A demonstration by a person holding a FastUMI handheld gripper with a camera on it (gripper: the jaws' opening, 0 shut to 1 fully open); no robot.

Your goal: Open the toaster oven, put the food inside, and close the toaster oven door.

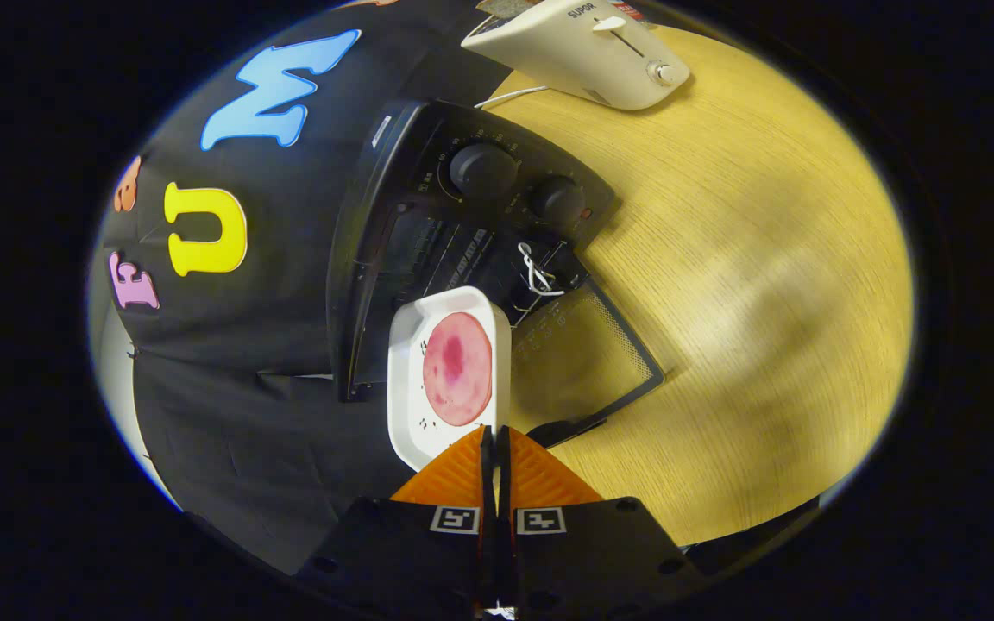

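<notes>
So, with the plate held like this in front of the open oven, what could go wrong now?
1. The gripper pinches the white plate only at its near rim; it may tip or slip.
2. The pink slice of food lies loose on the tilted-looking plate, so it may slide off.
3. The toaster oven door hangs open right beside the plate; the plate may knock it.

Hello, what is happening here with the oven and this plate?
The gripper is shut on the near rim of a white plate carrying a round pink slice of meat. It holds the plate in front of the black toaster oven, whose glass door is already folded open. The plate is not yet inside. The oven stands on a wooden table, with a white toaster beyond it.
</notes>
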